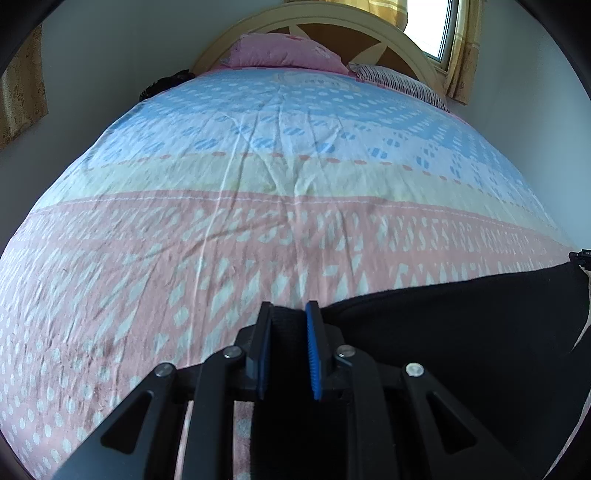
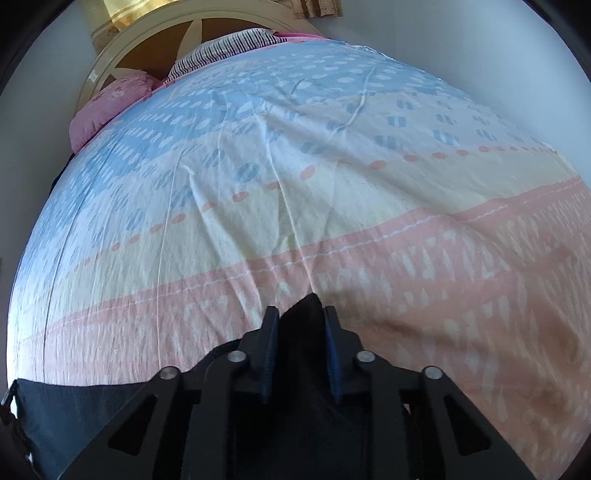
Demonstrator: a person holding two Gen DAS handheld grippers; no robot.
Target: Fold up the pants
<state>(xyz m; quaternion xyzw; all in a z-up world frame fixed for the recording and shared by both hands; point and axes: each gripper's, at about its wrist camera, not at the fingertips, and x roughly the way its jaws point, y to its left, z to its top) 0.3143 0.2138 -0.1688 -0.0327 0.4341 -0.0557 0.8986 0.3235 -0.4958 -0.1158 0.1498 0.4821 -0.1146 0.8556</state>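
The black pants (image 1: 461,325) hang stretched between my two grippers above a bed. My left gripper (image 1: 289,308) is shut on one end of the pants' edge, with black fabric pinched between its blue pads. The cloth runs off to the right, where the tip of the other gripper (image 1: 580,255) shows. My right gripper (image 2: 301,312) is shut on the other end, with a peak of black fabric (image 2: 304,317) between its fingers. The pants (image 2: 74,413) stretch away to the lower left in that view.
The bed's patterned sheet (image 1: 258,206) in blue, yellow and pink bands fills both views below the pants. A pink pillow (image 1: 284,51) and a striped pillow (image 1: 399,79) lie by the curved headboard (image 1: 332,22). A window with a yellow curtain (image 1: 461,48) is behind.
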